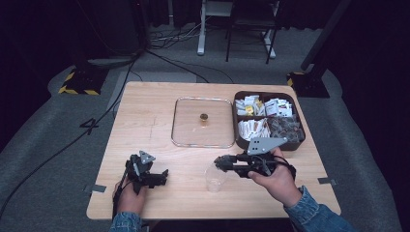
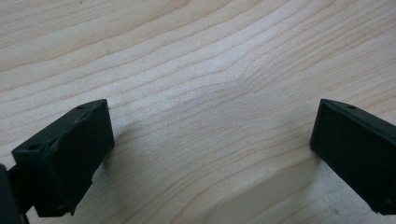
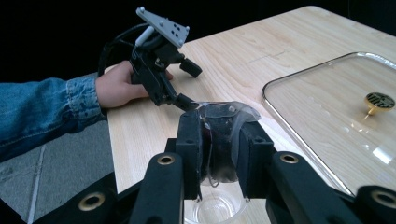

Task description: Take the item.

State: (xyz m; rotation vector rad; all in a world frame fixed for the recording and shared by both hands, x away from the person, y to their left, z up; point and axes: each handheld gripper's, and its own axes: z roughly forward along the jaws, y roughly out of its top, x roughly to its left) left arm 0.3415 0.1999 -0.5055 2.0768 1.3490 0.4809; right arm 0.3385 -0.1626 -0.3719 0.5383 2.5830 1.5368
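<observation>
Gripping a crumpled clear plastic piece (image 3: 225,111) in the right tongs (image 3: 219,122), clenched hard on it from both sides, at lower centre of the right gripper view. Hard to tell what sort of piece: thin, see-through, bent between the pads. Just beneath, at the bottom edge of that frame, a clear cup (image 3: 212,210) standing open-mouthed on the tabletop (image 1: 145,116). In the high view, the same right tongs (image 1: 220,163) at lower centre, pointing toward frame left, over the cup (image 1: 215,178).

At lower left of the high view, the left tongs (image 1: 162,175): released, gaping wide, resting low on bare wood with nothing between the pads. Same again in the left gripper view (image 2: 212,140), wood grain alone in the gap.

Farther out, at centre of the high view, a glass lid (image 1: 193,140) lying flat with its small gold knob up. To its right, touching or nearly so, a dark sorting box (image 1: 237,140) with white packets in the upper compartments and clear items at lower right.

By the look of it, well into the job: box opened, lid set aside, one piece picked and carried to the cup. Left to do: lowering, letting go into the cup, then probably more picks or closing the box.
</observation>
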